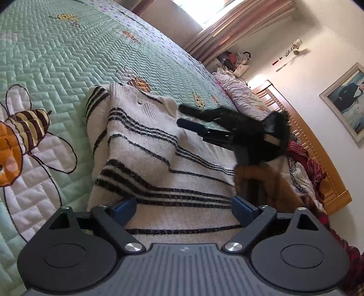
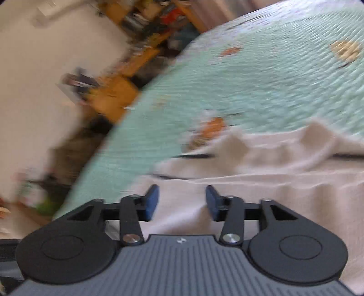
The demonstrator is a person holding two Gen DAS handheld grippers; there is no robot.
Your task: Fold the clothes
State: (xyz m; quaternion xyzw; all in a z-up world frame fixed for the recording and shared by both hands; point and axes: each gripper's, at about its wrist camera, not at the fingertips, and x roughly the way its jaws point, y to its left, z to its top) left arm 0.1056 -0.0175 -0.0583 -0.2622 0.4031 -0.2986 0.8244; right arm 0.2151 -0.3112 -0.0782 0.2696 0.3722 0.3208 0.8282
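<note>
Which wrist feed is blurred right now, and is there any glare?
Right wrist view: heavy motion smear over the quilt and the shelves; only the right claw is crisp. Left wrist view: sharp on the striped sweater, window blown out at the top, fisheye bending throughout.

Both grippers (image 1: 184, 209) (image 2: 182, 200) — jaws apart

1. A bed fills most of the left wrist view, covered by a mint-green quilted bedspread (image 1: 68, 57) embroidered with bees.
2. A slatted wooden headboard (image 1: 302, 139) stands against a white wall (image 1: 323, 41).
3. A framed picture (image 1: 348, 100) hangs on that wall.
4. Daylight enters through a window with pink curtains (image 1: 229, 25).
5. The right wrist view is blurred; wooden shelving (image 2: 141, 34) is crowded with indistinct items.
</note>
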